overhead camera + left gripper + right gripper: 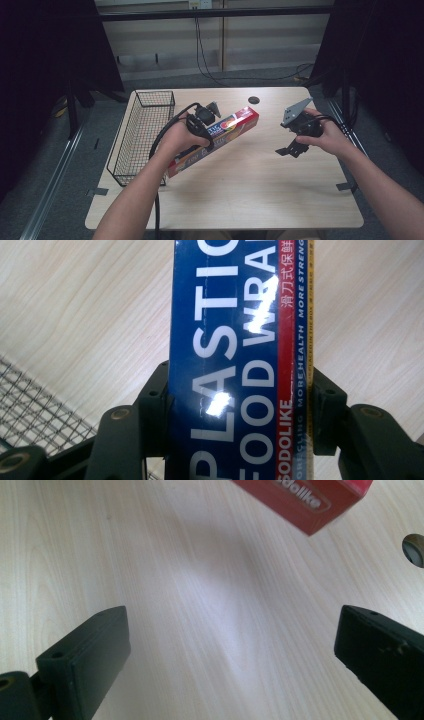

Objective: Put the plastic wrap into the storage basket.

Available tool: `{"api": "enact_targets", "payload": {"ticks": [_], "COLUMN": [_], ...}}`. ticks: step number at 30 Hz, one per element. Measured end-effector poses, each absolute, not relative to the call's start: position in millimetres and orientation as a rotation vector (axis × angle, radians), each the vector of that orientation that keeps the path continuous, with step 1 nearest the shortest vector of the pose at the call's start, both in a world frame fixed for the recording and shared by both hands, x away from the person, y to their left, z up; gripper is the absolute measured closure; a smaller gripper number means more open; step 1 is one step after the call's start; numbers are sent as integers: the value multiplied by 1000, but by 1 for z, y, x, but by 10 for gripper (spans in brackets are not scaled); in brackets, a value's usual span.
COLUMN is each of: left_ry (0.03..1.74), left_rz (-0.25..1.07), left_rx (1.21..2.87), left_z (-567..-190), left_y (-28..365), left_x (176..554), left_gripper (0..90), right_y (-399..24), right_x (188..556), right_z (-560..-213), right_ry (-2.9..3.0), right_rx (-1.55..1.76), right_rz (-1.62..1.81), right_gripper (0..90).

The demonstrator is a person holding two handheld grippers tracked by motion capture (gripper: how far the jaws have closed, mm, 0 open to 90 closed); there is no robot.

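A wire basket point(142, 135) sits at the table's point(240, 195) left edge. Just beside it, the left gripper point(202, 125) clamps a box of plastic wrap point(220, 132); the left gripper view shows the box's blue lettered face point(235, 360). The right gripper point(292, 147), well apart, hangs spread wide with nothing between its jaws.

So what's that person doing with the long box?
A person holds tongs in each hand. The left tongs are clamped around a long box of plastic food wrap above the wooden table, beside a wire basket. The right tongs hang open over bare table, holding nothing.
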State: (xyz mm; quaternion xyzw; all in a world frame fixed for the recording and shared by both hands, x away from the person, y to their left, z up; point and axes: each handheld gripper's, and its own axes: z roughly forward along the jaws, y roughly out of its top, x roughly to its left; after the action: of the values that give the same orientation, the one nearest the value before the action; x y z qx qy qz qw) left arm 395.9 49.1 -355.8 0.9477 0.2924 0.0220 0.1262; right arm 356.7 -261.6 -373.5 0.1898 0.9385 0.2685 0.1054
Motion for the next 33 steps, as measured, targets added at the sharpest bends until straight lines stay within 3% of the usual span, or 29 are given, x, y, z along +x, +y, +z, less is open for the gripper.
{"api": "enact_targets", "payload": {"ticks": [33], "left_ry": [1261], "left_rz": [147], "left_rx": [2578], "left_z": [-342], "left_y": [99], "left_x": [408], "left_gripper": [437], "right_y": [-255], "right_x": [353], "right_z": [-382], "right_ry": [2748], "right_rx": [604], "right_rz": [796], "right_gripper": [13]}}
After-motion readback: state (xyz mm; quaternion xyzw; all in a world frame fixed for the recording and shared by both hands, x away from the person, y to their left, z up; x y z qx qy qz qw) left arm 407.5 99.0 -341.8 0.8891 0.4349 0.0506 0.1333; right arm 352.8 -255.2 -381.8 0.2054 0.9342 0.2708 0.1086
